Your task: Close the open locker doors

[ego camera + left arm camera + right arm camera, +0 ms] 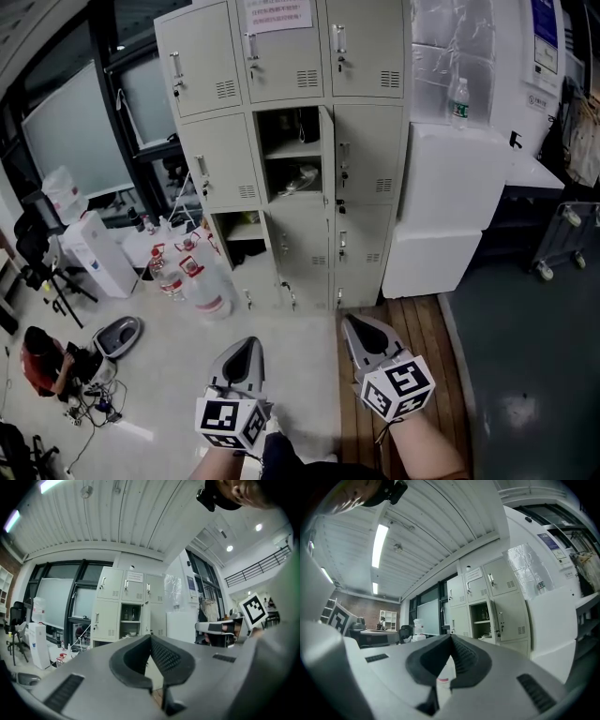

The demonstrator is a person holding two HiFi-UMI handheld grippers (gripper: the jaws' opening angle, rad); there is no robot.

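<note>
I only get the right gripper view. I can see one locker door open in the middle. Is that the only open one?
Observer: No. The head view shows a second open compartment one row lower, in the left column, beside and below the middle open locker.
Operator: Is anybody near the lockers?
Observer: Not near them. A person in a red top crouches on the floor far off to the left, next to some cables.
Operator: Is the other gripper holding something?
Observer: No. Its own view shows the left gripper shut, with nothing between its jaws.
</note>
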